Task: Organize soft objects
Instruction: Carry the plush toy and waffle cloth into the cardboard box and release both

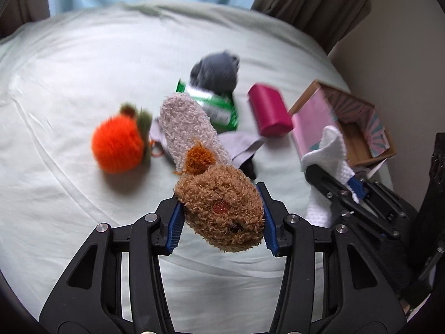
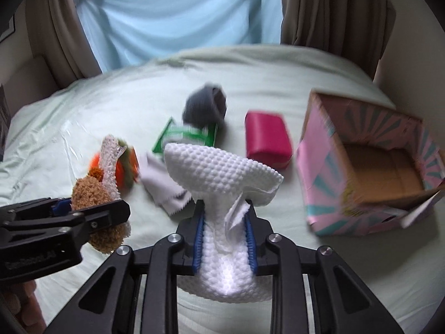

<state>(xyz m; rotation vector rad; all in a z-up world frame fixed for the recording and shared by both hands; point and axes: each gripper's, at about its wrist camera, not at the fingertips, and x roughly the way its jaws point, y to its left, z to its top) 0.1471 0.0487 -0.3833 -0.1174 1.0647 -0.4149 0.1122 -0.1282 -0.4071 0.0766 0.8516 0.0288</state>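
Observation:
My left gripper (image 1: 221, 211) is shut on a fuzzy brown and pale plush sock (image 1: 217, 194), held above the bed; it also shows at the left of the right wrist view (image 2: 94, 194). My right gripper (image 2: 224, 239) is shut on a white knitted cloth (image 2: 222, 172), also visible in the left wrist view (image 1: 331, 150). An open pink patterned cardboard box (image 2: 370, 172) stands on the bed to the right of it. On the bed lie an orange plush ball (image 1: 118, 147), a grey sock ball (image 1: 215, 72) and a grey cloth (image 2: 164, 183).
A magenta block (image 1: 268, 112) and a green packet (image 1: 217, 105) lie mid-bed. The pale green bed sheet (image 1: 69, 83) spreads all around. Brown curtains (image 2: 328, 5) and a light blue drape (image 2: 178, 14) hang behind the bed.

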